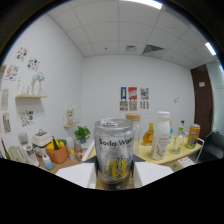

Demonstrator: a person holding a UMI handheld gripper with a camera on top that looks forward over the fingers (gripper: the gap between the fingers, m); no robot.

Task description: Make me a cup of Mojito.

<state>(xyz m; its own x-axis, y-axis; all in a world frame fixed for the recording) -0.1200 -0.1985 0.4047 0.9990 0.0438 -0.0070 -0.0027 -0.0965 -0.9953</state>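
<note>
the hand-held gripper (114, 182) is mostly swallowed by the dark band low in the view, so only the pale upper parts of its two fingers (80, 175) show, one on each side of the soda water can (114, 152). the can sits upright right between them, label facing us, and it looks lifted clear of the worktop (145, 150) — a carry, i'd judge, with both fingers pressing its sides, though the contact itself is partly hidden. holding it upright makes sense: soda is the mojito's top-up, and a level can keeps it from spilling before the pour.

out beyond the fingers, at about two o'clock from the can, the yellowish worktop carries the other drinks: a white bottle (161, 135) standing tall, an amber bottle (148, 134) just beside it, a yellow can (193, 136) further toward three o'clock, and what seems a stemmed glass (176, 142) between them — possibly the cup to fill, but i can't tell for sure. they're lined up in easy reach.

at ten o'clock, a potted plant (81, 134) — mint, maybe — and an orange pot (58, 151) of utensils near a white appliance (41, 138).

the room: white walls, a small shelf (30, 95) at ten o'clock, posters (133, 98) straight ahead at twelve, a dark door (202, 97) at two, panel ceiling with strip lights (145, 3).
</note>
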